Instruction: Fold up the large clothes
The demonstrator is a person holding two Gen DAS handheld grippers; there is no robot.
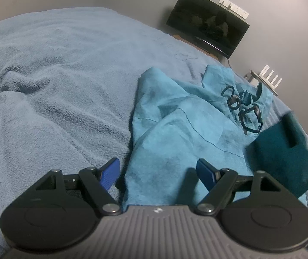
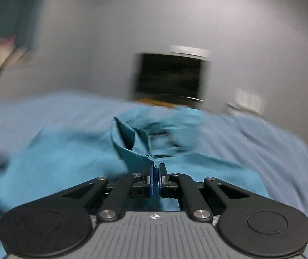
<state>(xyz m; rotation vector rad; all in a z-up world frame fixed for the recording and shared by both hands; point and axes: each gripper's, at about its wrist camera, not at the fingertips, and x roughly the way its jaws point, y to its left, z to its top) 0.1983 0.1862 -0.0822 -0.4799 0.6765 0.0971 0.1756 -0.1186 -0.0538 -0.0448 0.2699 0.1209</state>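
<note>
- Teal garment (image 1: 175, 129) lay crumpled on the light-blue blanket (image 1: 56, 75), just ahead of and to the right of the left gripper (image 1: 158, 170); long axis ran from near that gripper away twd. the wall w/ the TV (image 1: 207, 21).
- Left gripper: jaws wide apart, holding nothing; right pad (image 1: 205, 172) over the cloth's near edge, left pad (image 1: 109, 172) over bare blanket. Contact w/ fabric could not be told.
- Right gripper (image 2: 156, 172): jaws closed tight on a fold or edge of the garment, a cloth peak rising just beyond the tips; view motion-blurred.
- Dark drawstring (image 1: 242, 108) lay looped on the far part of the cloth.
- Judgement: left gripper nearest the free near edge, so the next grasp prob. fell to it.
</note>
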